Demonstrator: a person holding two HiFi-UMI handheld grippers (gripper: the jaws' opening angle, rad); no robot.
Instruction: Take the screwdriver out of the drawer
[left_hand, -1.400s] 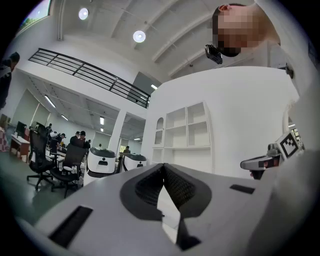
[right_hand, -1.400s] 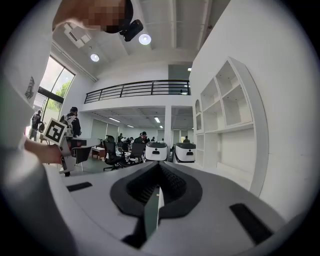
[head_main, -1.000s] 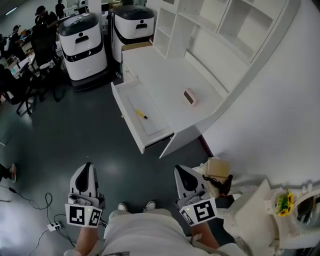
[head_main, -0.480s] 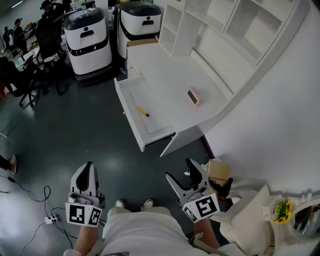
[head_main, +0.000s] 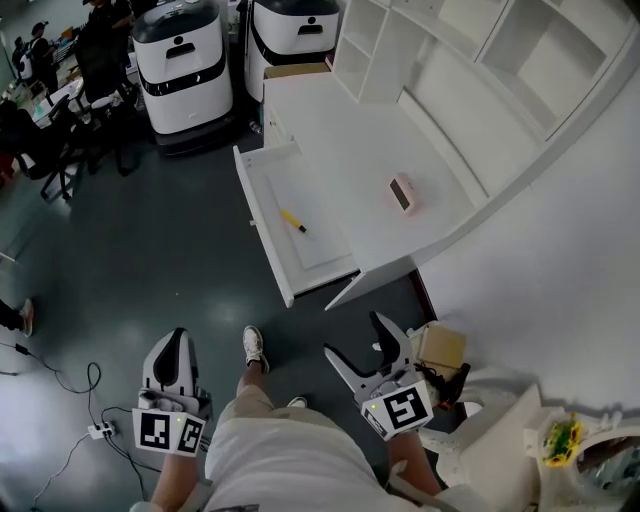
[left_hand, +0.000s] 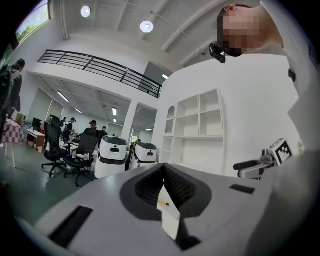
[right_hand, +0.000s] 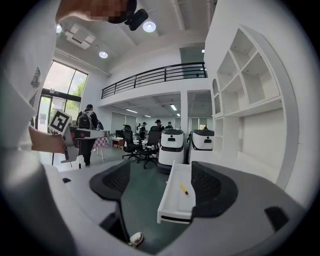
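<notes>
– Right claw (head_main: 358, 342) just opened wide, empty; person's stepped fwd.
– Left claw (head_main: 175, 340)?
– Shut, nothing in it. Yellow screwdriver (head_main: 293, 221) lies in open drawer (head_main: 320, 255), well ahead of both.

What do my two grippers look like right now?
The left gripper and right gripper are light grey shells with black ribbed pads inside the jaws. Each carries a white cube with black square markers at the hand end. No cables show. The right one's jaws have just been opening, with nothing between them.
</notes>
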